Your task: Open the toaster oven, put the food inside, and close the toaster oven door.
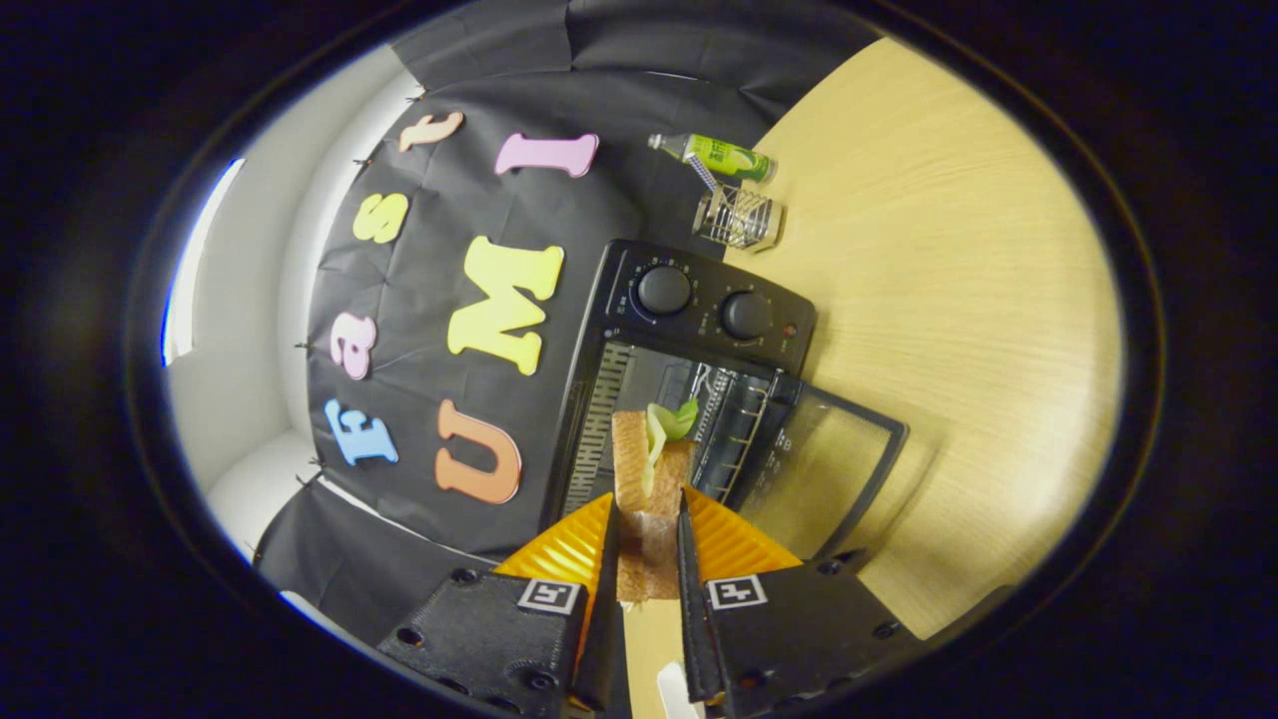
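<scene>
Clamping sandwich [649, 499], gripper [647, 544] before open toaster oven [689, 399].

A pale wood-grain bench [949, 300] fills much of the scene. Toward its far end a green plastic bottle [721, 157] with a pale cap lies on its side. Just beside the bottle sits a small wire-mesh metal basket [737, 219], its open grid catching the light. Black cloth [559, 90] hangs as the booth's wall behind the bench, and past the cloth's edge a plain white wall [260, 330] shows.
</scene>
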